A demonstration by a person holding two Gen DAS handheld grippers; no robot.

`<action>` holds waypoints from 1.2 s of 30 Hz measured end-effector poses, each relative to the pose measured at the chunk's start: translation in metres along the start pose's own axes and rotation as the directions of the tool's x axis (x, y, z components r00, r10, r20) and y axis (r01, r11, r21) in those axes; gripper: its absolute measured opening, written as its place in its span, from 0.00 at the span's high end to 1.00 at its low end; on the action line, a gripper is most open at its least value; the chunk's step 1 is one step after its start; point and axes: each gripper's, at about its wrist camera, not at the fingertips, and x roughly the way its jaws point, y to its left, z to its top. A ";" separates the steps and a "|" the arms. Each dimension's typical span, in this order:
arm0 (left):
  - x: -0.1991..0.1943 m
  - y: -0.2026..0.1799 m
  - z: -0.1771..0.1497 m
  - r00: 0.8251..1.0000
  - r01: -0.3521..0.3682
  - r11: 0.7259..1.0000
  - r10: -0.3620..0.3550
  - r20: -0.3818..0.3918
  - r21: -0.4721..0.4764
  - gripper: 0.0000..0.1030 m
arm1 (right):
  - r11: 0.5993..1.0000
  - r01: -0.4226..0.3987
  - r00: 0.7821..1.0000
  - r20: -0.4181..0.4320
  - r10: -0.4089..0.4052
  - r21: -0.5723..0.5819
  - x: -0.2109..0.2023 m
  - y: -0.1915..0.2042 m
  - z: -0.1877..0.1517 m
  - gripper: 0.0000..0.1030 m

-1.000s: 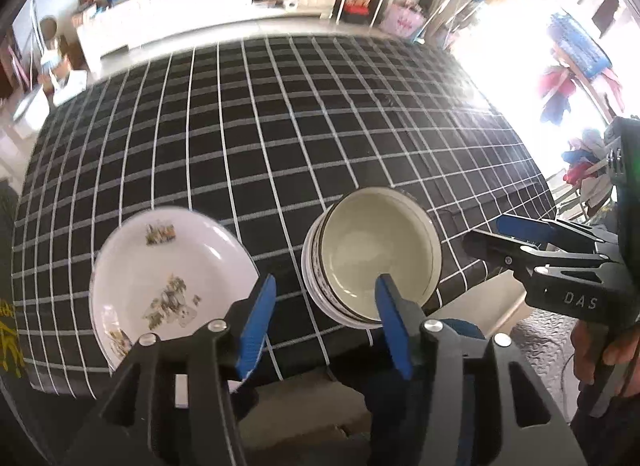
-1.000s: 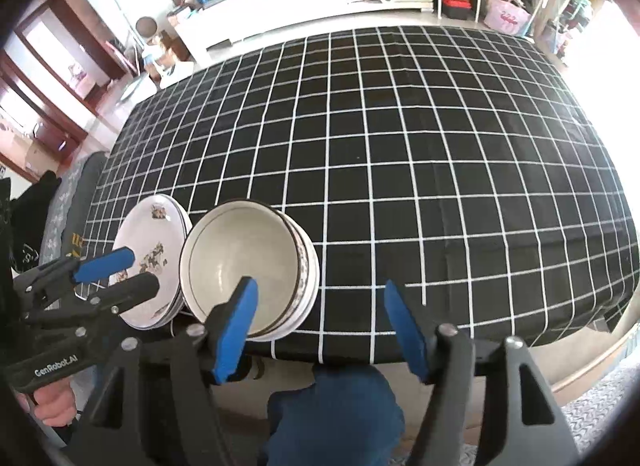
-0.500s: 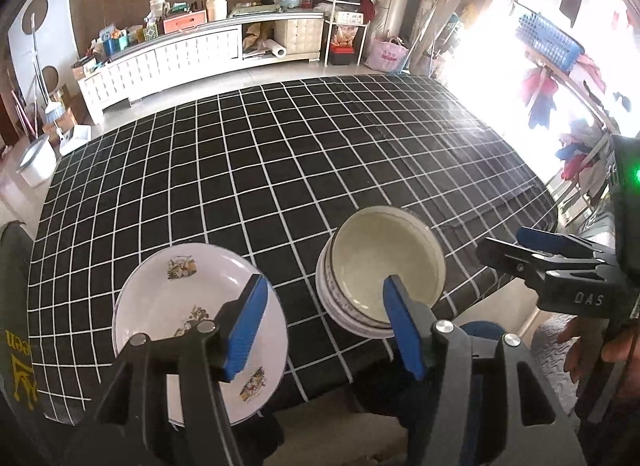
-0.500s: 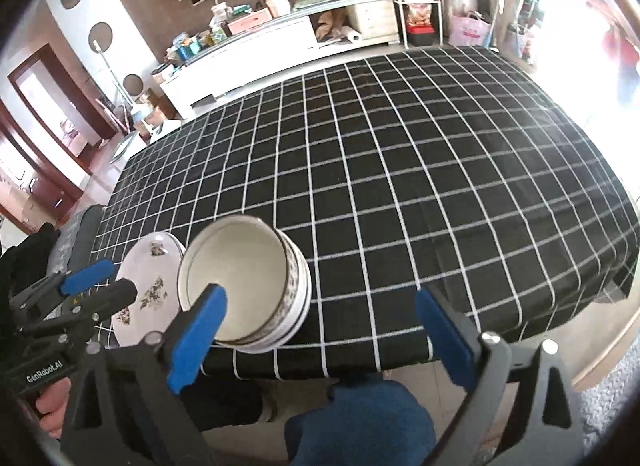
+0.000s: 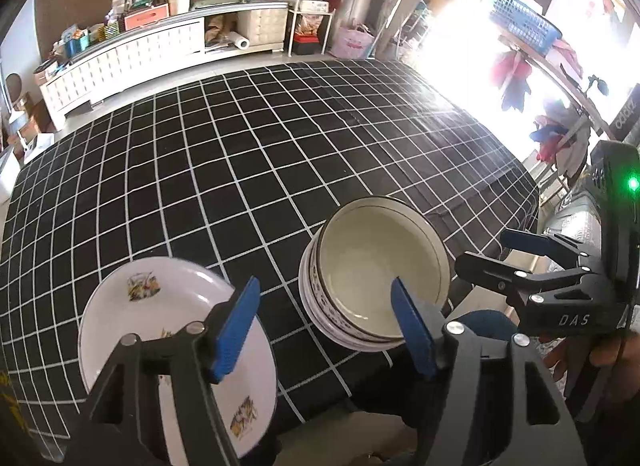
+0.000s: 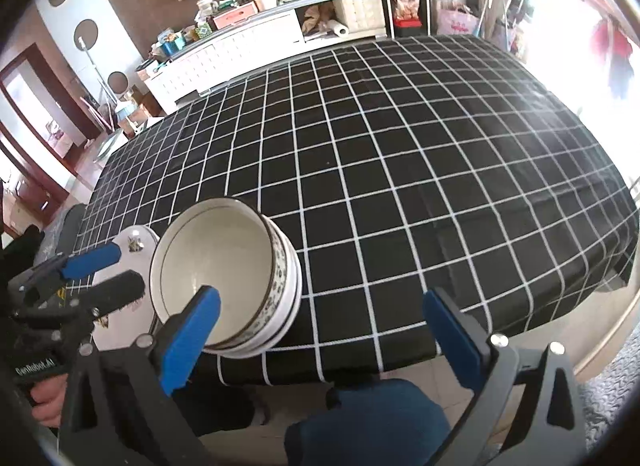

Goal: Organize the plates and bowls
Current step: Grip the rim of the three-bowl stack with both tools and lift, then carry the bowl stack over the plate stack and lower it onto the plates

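Observation:
A stack of cream bowls (image 5: 376, 270) with dark patterned rims sits near the table's front edge; it also shows in the right wrist view (image 6: 224, 274). A white plate with small printed pictures (image 5: 160, 314) lies to its left, partly hidden in the right wrist view (image 6: 134, 244). My left gripper (image 5: 326, 332) is open and empty, held above the gap between plate and bowls. My right gripper (image 6: 320, 340) is wide open and empty, above the table's front edge right of the bowls. Each gripper shows in the other's view: the right (image 5: 516, 254), the left (image 6: 100, 270).
The table is covered with a black cloth with a white grid (image 5: 260, 153). A white sideboard (image 5: 140, 57) with clutter stands beyond the far edge. Bright windows and hanging laundry (image 5: 516, 73) are to the right. My knee in blue trousers (image 6: 368, 422) is below the front edge.
Both grippers have pulled back and up from the table, so more of the room shows. The right gripper's jaws have opened wider. The plate and bowl stack have not moved.

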 end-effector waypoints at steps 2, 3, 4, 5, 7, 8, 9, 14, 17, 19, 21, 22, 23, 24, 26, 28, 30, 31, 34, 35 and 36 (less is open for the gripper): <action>0.009 0.002 0.001 0.999 0.026 1.000 -0.026 -0.030 0.002 0.36 | 1.000 -0.005 1.000 -0.017 0.005 0.014 0.007 -0.001 0.003 0.01; 0.012 0.002 0.001 0.999 0.034 0.999 -0.034 -0.042 0.001 0.36 | 1.000 -0.009 1.000 -0.025 0.009 0.019 0.011 0.000 0.003 0.01; 0.016 0.004 0.001 0.997 0.046 0.999 -0.046 -0.054 -0.003 0.36 | 1.000 -0.011 0.999 -0.031 0.012 0.023 0.014 0.001 0.002 0.01; 0.021 0.005 0.001 0.996 0.057 0.998 -0.058 -0.070 -0.006 0.36 | 1.000 -0.014 0.999 -0.038 0.015 0.026 0.017 0.001 0.002 0.01; 0.028 0.006 0.000 0.993 0.076 0.997 -0.077 -0.093 -0.007 0.36 | 0.999 -0.020 0.999 -0.047 0.021 0.033 0.021 0.001 0.003 0.01; 0.032 0.007 0.000 0.990 0.089 0.996 -0.089 -0.106 -0.007 0.36 | 0.999 -0.021 0.998 -0.050 0.023 0.035 0.022 0.002 0.003 0.01; 0.035 0.008 0.000 0.987 0.105 0.994 -0.105 -0.119 -0.009 0.36 | 0.999 -0.024 0.998 -0.053 0.026 0.038 0.024 0.002 0.003 0.01; 0.048 0.008 -0.001 0.976 0.147 0.989 -0.149 -0.162 -0.024 0.36 | 0.999 -0.034 0.997 -0.067 0.036 0.026 0.031 0.011 0.004 0.01; 0.054 0.004 -0.003 0.970 0.156 0.988 -0.155 -0.185 -0.007 0.36 | 0.996 -0.077 0.993 -0.088 0.082 0.051 0.037 0.012 0.006 0.01; 0.056 0.002 -0.004 0.967 0.162 0.987 -0.159 -0.200 0.002 0.36 | 0.992 -0.102 0.988 -0.109 0.109 0.067 0.043 0.012 0.006 0.01; 0.058 0.001 -0.004 0.966 0.159 0.987 -0.154 -0.209 0.010 0.36 | 0.986 -0.134 0.980 -0.132 0.147 0.101 0.050 0.011 0.005 0.01; 0.061 -0.003 -0.002 0.966 0.155 0.988 -0.149 -0.212 0.014 0.36 | 0.985 -0.134 0.979 -0.139 0.149 0.110 0.052 0.010 0.005 0.01; 0.062 -0.004 -0.002 0.966 0.153 0.988 -0.146 -0.214 0.017 0.36 | 0.985 -0.134 0.978 -0.148 0.149 0.110 0.054 0.010 0.005 0.01; 0.064 -0.004 -0.002 0.965 0.153 0.988 -0.146 -0.217 0.015 0.36 | 0.987 -0.118 0.979 -0.154 0.134 0.108 0.056 0.010 0.005 0.01; 0.071 -0.005 0.001 0.961 0.156 0.988 -0.150 -0.232 0.004 0.36 | 0.987 -0.116 0.978 -0.164 0.132 0.108 0.059 0.010 0.006 0.01; 0.076 -0.005 0.001 0.958 0.154 0.988 -0.149 -0.243 0.000 0.36 | 0.976 -0.162 0.966 -0.178 0.187 0.144 0.062 0.008 0.005 0.01; 0.080 -0.005 0.001 0.957 0.150 0.989 -0.145 -0.249 -0.001 0.36 | 0.964 -0.191 0.954 -0.196 0.226 0.183 0.067 0.004 0.004 0.01; 0.081 -0.005 0.001 0.957 0.149 0.989 -0.144 -0.251 -0.002 0.36 | 0.964 -0.192 0.953 -0.198 0.228 0.184 0.068 0.004 0.005 0.01; 0.084 -0.002 0.002 0.953 0.158 0.987 -0.158 -0.258 -0.021 0.36 | 0.968 -0.193 0.951 -0.213 0.225 0.158 0.071 0.004 0.003 0.01; 0.085 0.001 0.002 0.950 0.166 0.986 -0.169 -0.261 -0.033 0.36 | 0.968 -0.194 0.949 -0.218 0.226 0.156 0.072 0.005 0.003 0.01; 0.087 0.003 0.002 0.948 0.172 0.984 -0.177 -0.265 -0.041 0.36 | 0.966 -0.201 0.946 -0.225 0.235 0.164 0.074 0.004 0.002 0.01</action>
